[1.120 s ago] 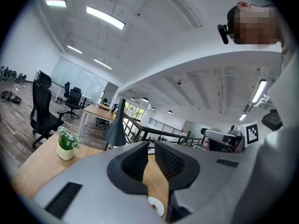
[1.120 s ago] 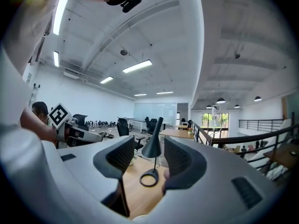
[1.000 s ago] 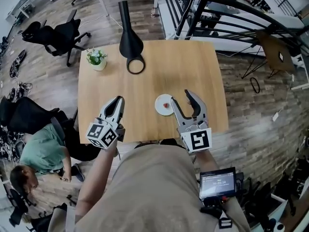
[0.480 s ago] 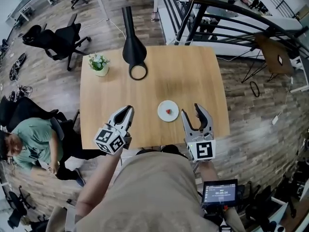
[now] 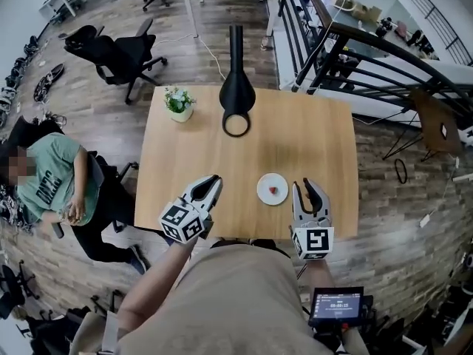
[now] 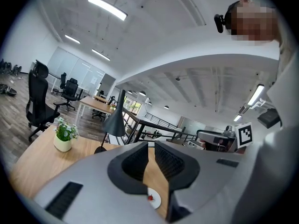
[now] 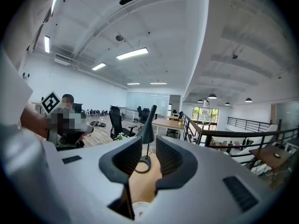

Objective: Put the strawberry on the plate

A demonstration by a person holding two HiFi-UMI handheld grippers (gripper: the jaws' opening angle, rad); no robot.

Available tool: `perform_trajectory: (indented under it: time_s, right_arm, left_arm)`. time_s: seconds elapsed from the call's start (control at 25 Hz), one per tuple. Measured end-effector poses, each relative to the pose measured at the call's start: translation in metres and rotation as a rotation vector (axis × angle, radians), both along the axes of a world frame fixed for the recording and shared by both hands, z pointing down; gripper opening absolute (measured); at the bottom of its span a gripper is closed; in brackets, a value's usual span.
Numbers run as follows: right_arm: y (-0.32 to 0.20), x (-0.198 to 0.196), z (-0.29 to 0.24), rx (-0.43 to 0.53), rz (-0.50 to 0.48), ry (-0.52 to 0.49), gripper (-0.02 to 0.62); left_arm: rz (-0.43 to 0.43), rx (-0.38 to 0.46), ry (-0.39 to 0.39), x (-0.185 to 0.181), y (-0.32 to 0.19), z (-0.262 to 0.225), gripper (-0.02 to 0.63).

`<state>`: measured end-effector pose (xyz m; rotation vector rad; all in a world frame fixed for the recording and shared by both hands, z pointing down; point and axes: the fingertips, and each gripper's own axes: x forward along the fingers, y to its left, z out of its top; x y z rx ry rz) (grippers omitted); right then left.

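A small red strawberry (image 5: 274, 191) lies on a white plate (image 5: 267, 185) near the front of the wooden table (image 5: 295, 139). My right gripper (image 5: 309, 188) hovers just right of the plate, apart from it. Its jaws are closing with nothing between them, and a narrow gap still shows in the right gripper view (image 7: 149, 146). My left gripper (image 5: 212, 183) hangs left of the plate with its jaws together and nothing in them. Between its jaws (image 6: 151, 146) the left gripper view shows the plate (image 6: 156, 201) and strawberry (image 6: 150, 198) below.
A black lamp (image 5: 236, 87) with a ring base (image 5: 236, 123) stands at the table's far side. A small potted plant (image 5: 178, 102) sits at the far left corner. A person (image 5: 52, 187) sits by the table's left, with office chairs (image 5: 118, 50) behind and a railing (image 5: 355, 58) at the right.
Both grippers have drawn back from the plate toward the table's near edge. The right jaws have narrowed. The strawberry stays on the plate.
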<state>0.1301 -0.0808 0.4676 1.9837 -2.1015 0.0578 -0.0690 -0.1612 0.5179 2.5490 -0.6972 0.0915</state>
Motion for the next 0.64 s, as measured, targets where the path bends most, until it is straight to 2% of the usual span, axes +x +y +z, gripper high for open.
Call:
perform_trajectory:
  time_s: [0.36,0.64]
  right_arm:
    - [-0.026,-0.035,0.003,0.015,-0.086,-0.022,0.103]
    - [-0.029,-0.054,0.007,0.012,-0.105,-0.029,0.103]
  left_arm:
    - [-0.037,-0.011,-0.013,-0.021,0.000,0.000,0.032]
    - [-0.056,-0.014,-0.017,-0.041,0.006,-0.003,0.032]
